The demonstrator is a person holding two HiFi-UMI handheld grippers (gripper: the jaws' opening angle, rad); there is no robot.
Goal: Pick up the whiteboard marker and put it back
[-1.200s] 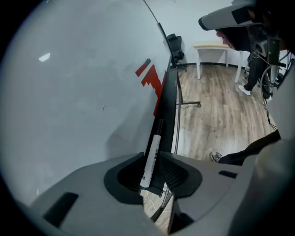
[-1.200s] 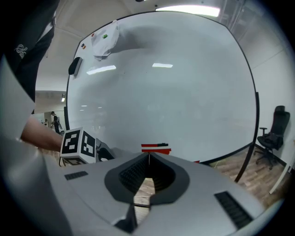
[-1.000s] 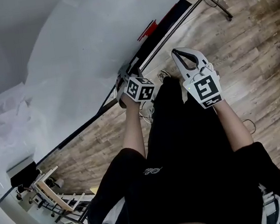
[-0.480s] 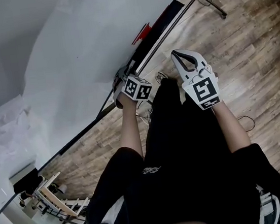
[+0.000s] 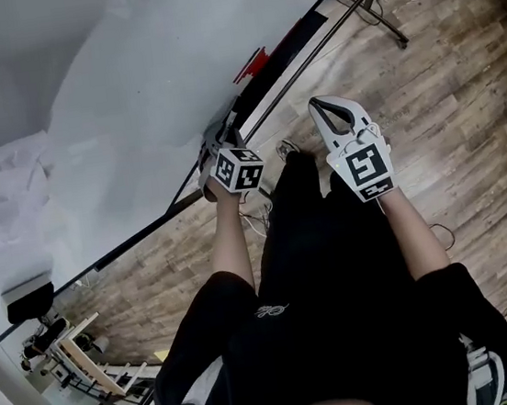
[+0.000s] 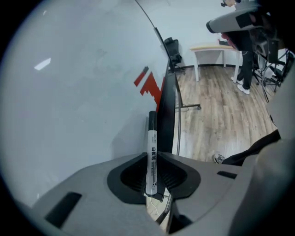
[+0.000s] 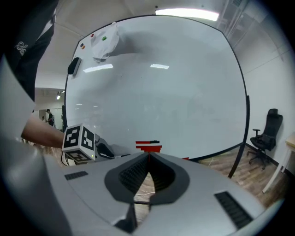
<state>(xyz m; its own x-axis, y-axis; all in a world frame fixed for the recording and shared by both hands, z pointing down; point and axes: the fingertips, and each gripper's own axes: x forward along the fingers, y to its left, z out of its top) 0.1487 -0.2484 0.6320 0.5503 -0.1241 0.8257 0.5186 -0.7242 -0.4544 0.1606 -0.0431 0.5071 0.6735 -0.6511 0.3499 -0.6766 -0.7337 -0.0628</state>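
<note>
The whiteboard marker (image 6: 151, 154), white with a black cap, stands upright between my left gripper's (image 6: 155, 156) jaws, which are shut on it. In the head view that left gripper (image 5: 218, 138) is at the lower edge of the whiteboard (image 5: 127, 84), close to its black tray rail (image 5: 284, 45); the marker itself is hidden there. Red items (image 5: 251, 63) lie on the rail further along. My right gripper (image 5: 315, 104) hovers over the wooden floor to the right, shut and empty, its tips (image 7: 148, 155) touching. From it I see the left gripper's marker cube (image 7: 79, 143).
A stand's black legs (image 5: 390, 8) spread on the floor at the upper right. A wooden rack (image 5: 84, 358) stands at the lower left. An office chair (image 6: 173, 48), a table (image 6: 214, 48) and a person's legs (image 6: 244, 69) are beyond the board. An eraser (image 7: 73, 66) sticks on the board.
My left gripper has risen slightly along the board's lower edge, the marker still in it. The right gripper has drifted a little leftward, still shut.
</note>
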